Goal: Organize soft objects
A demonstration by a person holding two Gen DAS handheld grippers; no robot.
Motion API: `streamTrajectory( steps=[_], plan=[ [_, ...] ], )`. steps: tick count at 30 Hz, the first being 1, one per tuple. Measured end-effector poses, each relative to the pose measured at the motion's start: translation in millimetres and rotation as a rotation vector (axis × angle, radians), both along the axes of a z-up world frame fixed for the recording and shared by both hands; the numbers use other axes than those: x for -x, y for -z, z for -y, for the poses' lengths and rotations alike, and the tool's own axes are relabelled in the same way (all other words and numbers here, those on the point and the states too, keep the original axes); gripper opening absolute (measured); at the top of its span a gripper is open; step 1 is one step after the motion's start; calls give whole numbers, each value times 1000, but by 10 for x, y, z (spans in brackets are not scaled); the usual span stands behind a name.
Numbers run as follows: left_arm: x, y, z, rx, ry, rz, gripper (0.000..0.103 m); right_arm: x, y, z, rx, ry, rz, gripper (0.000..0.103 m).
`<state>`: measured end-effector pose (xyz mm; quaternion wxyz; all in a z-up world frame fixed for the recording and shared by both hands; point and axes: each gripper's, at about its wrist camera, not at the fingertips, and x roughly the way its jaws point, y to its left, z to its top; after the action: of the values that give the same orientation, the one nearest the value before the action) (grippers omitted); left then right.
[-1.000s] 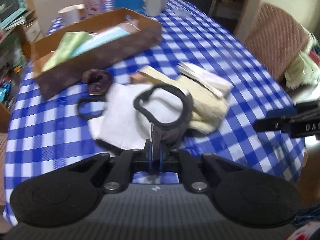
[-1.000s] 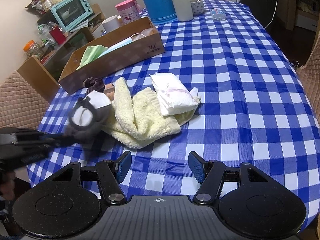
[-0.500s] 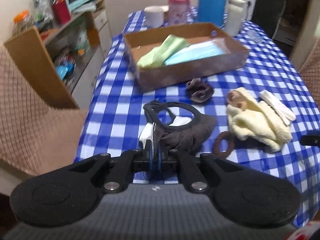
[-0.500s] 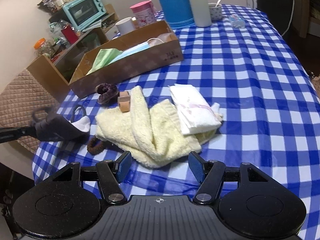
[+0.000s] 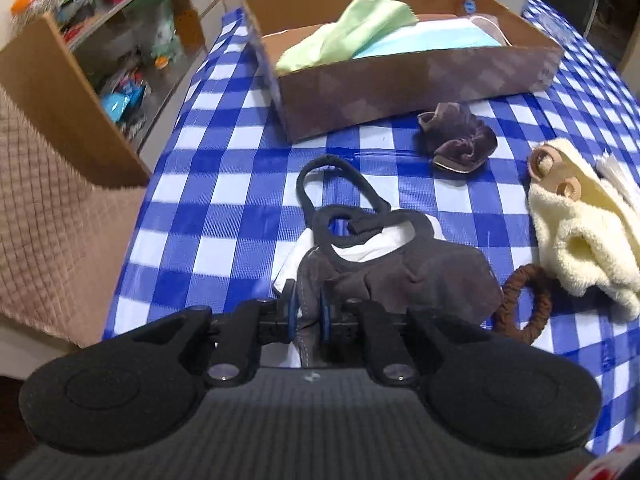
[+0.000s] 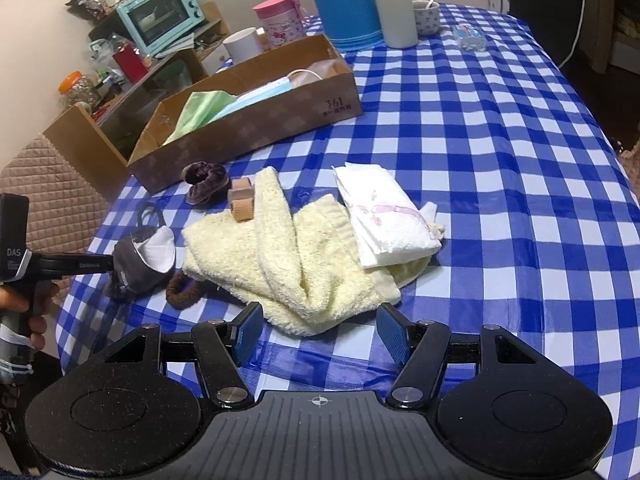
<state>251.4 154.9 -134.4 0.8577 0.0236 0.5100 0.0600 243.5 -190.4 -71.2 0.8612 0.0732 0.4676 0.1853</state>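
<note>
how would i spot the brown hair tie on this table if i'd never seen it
Start at the cardboard box on the blue checked tablecloth, then come toward the near edge to the cream towel. The brown hair tie lies at the towel's left corner, beside the grey mask. It is a thin plain ring, unlike the puffy dark scrunchie by the box.

Bare checked tablecloth (image 6: 500, 168) right of the yellow towel (image 6: 288, 264); cardboard box (image 6: 248, 120) blocks behind.
</note>
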Motion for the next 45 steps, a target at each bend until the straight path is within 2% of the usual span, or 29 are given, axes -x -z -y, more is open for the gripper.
streamTrajectory(
  steps=[2,5,11,15,18,21,23,26,31,35,38,43,44,45],
  plan=[
    [19,-41,-3,-1,6,0,16,-6,-2,-8,-2,4,-4,64],
    [143,-161,-36,-23,23,29,34,-17,-12,-41,-8,2,1,64],
    [439,-418,-106,-57,58,73,36,-71,-8,-119,-19,-10,3,64],
    [659,-560,-1,-89,127,99,36,-89,-19,-169,-20,-26,7,64],
    [822,-609,170,-99,222,119,36,-84,-21,-189,-20,-33,7,64],
    [891,-608,284,-72,282,121,40,-67,-24,-182,-20,-31,7,64],
    [853,-552,290,-50,268,117,44,-57,-30,-174,-21,-29,9,64],
    [705,-416,233,-41,222,87,45,-48,-41,-183,-19,-32,13,64],
    [522,-335,79,-11,204,78,48,-56,-42,-225,-20,-39,15,64],
    [318,-290,-46,38,181,80,55,-113,-55,-302,-13,-56,30,64],
    [180,-212,-97,92,164,66,63,-197,-84,-383,-9,-73,55,64],
    [33,-45,-60,124,160,36,60,-372,-98,-546,2,-100,86,64],
    [16,-18,-42,126,162,30,56,-401,-93,-570,4,-103,87,64],
    [1,5,-23,127,165,27,47,-432,-86,-596,5,-107,87,64]
  ],
)
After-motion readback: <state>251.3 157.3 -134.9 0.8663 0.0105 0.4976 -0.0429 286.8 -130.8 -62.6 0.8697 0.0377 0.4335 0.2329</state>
